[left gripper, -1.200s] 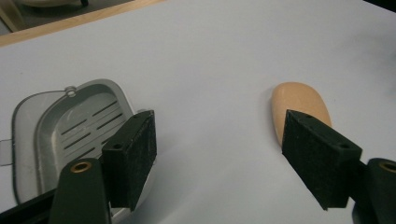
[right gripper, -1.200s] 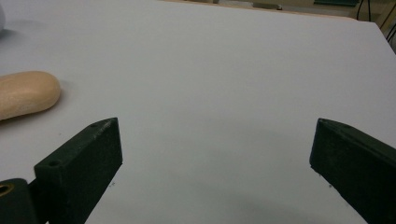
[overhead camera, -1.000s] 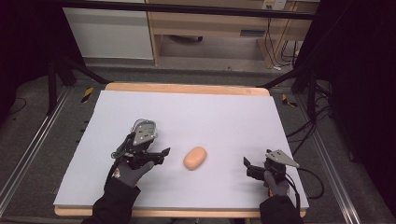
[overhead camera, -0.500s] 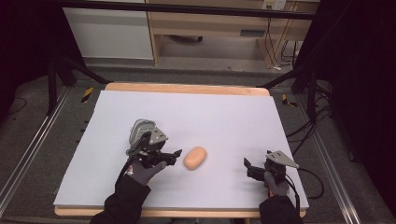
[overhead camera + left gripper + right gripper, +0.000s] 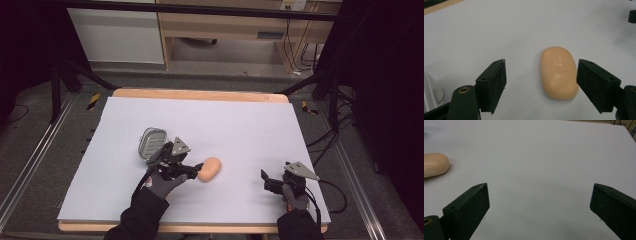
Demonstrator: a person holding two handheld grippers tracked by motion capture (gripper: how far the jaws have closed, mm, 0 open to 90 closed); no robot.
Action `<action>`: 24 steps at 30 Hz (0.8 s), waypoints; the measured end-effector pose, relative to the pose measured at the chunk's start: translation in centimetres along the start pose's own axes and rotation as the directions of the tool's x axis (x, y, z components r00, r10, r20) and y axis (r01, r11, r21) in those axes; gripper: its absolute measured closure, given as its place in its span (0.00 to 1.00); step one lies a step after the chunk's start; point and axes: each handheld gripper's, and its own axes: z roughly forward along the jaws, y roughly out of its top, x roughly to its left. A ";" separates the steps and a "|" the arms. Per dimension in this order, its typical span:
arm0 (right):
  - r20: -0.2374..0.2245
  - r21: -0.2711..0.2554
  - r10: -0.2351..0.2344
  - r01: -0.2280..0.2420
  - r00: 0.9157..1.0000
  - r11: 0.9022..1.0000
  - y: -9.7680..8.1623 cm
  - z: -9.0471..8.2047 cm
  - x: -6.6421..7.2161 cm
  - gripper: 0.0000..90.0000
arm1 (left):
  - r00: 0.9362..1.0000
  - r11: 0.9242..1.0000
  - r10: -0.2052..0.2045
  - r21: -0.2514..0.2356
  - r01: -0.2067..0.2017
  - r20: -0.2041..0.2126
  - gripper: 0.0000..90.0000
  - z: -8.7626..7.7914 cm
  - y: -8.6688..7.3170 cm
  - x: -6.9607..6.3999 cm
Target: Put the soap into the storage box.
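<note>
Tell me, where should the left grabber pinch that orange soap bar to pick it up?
Pinch the soap bar across its narrow middle, on its two long sides. It lies flat on the white table, an oval pointing away along the left gripper. The jaws, just opening, already straddle it, one near the right side, so coming down from above and closing probably suits.
</note>
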 end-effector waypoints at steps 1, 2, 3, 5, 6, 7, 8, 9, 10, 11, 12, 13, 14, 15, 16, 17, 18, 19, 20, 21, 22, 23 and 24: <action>0.000 0.000 0.000 0.000 1.000 1.000 0.0 0.0 0.0 0.03 | 1.000 1.000 0.000 0.000 0.000 0.000 0.26 0.0 0.0 0.0; 0.000 0.001 0.000 0.000 1.000 1.000 0.0 0.0 0.0 0.03 | 1.000 1.000 0.002 0.000 -0.002 0.001 0.26 0.1 0.0 -0.1; -0.001 0.002 0.000 0.000 1.000 1.000 0.0 0.0 0.0 0.03 | 1.000 1.000 0.003 0.002 -0.003 0.003 0.26 0.3 0.0 -0.2; 0.000 0.002 0.000 0.000 1.000 1.000 0.0 0.0 0.0 0.03 | 1.000 1.000 0.004 0.002 -0.004 0.006 0.26 0.4 0.0 -0.3; -0.003 0.005 0.003 -0.003 1.000 1.000 0.0 0.0 0.0 0.03 | 1.000 1.000 0.004 0.006 -0.004 0.012 0.26 0.5 0.0 -0.4; -0.003 0.005 0.003 -0.003 1.000 1.000 0.0 0.0 0.0 0.03 | 1.000 1.000 0.003 0.008 -0.004 0.015 0.26 0.7 0.0 -0.5; 0.002 0.003 -0.002 0.002 1.000 1.000 0.0 0.0 0.0 0.03 | 1.000 1.000 0.008 0.018 -0.008 0.021 0.26 1.0 0.0 -0.6; 0.001 0.003 -0.002 0.002 1.000 1.000 0.0 0.0 0.0 0.03 | 1.000 1.000 0.011 0.022 -0.011 0.022 0.26 1.1 0.1 -0.7; 0.001 0.004 -0.002 0.002 1.000 1.000 0.0 0.0 0.0 0.03 | 1.000 1.000 0.014 0.027 -0.014 0.022 0.25 1.2 0.1 -0.8; 0.000 0.005 -0.002 0.002 1.000 1.000 0.0 0.0 0.0 0.03 | 1.000 0.999 0.015 0.031 -0.016 0.026 0.25 1.3 0.2 -0.9; 0.000 0.004 -0.002 0.002 1.000 1.000 0.0 0.0 0.0 0.03 | 1.000 0.999 0.015 0.031 -0.016 0.026 0.25 1.3 0.2 -0.9; 0.000 0.004 -0.003 0.003 1.000 1.000 0.0 0.0 0.0 0.03 | 0.999 0.999 0.014 0.034 -0.015 0.030 0.25 1.5 0.2 -1.0; 0.002 0.003 -0.004 0.004 1.000 1.000 0.0 0.0 0.0 0.03 | 0.999 0.998 0.023 0.051 -0.025 0.032 0.25 1.7 0.3 -1.1; 0.003 0.001 -0.005 0.005 1.000 1.000 0.0 0.0 0.1 0.03 | 0.999 0.998 0.022 0.055 -0.024 0.033 0.25 1.9 0.3 -1.2; 0.003 0.001 -0.005 0.005 1.000 1.000 0.0 0.0 0.1 0.03 | 0.999 0.998 0.022 0.055 -0.024 0.033 0.25 1.9 0.3 -1.2; 0.003 -0.001 -0.008 0.008 1.000 1.000 0.0 0.0 0.1 0.03 | 0.999 0.998 0.028 0.063 -0.030 0.032 0.25 2.0 0.3 -1.2; 0.005 -0.001 -0.009 0.009 1.000 1.000 0.0 0.0 0.1 0.03 | 0.999 0.997 0.029 0.071 -0.032 0.038 0.25 2.3 0.4 -1.3; 0.006 -0.002 -0.010 0.010 1.000 1.000 0.0 0.0 0.1 0.03 | 0.999 0.997 0.029 0.074 -0.032 0.041 0.25 2.5 0.4 -1.4; 0.005 -0.001 -0.010 0.010 1.000 1.000 0.0 0.0 0.1 0.03 | 0.999 0.997 0.029 0.074 -0.032 0.041 0.25 2.5 0.4 -1.4; 0.004 0.000 -0.009 0.009 1.000 1.000 0.0 0.0 0.1 0.03 | 0.999 0.995 0.033 0.089 -0.036 0.042 0.25 2.8 0.5 -1.5; 0.004 0.001 -0.009 0.009 1.000 1.000 0.0 0.0 0.1 0.03 | 0.998 0.995 0.034 0.091 -0.038 0.044 0.25 3.0 0.5 -1.5; 0.002 0.002 -0.006 0.006 1.000 1.000 0.0 0.0 0.1 0.03 | 0.998 0.995 0.034 0.091 -0.038 0.044 0.25 3.0 0.5 -1.5; 0.003 0.002 -0.007 0.007 1.000 1.000 0.0 0.0 0.1 0.03 | 0.998 0.994 0.035 0.102 -0.040 0.049 0.25 3.3 0.5 -1.6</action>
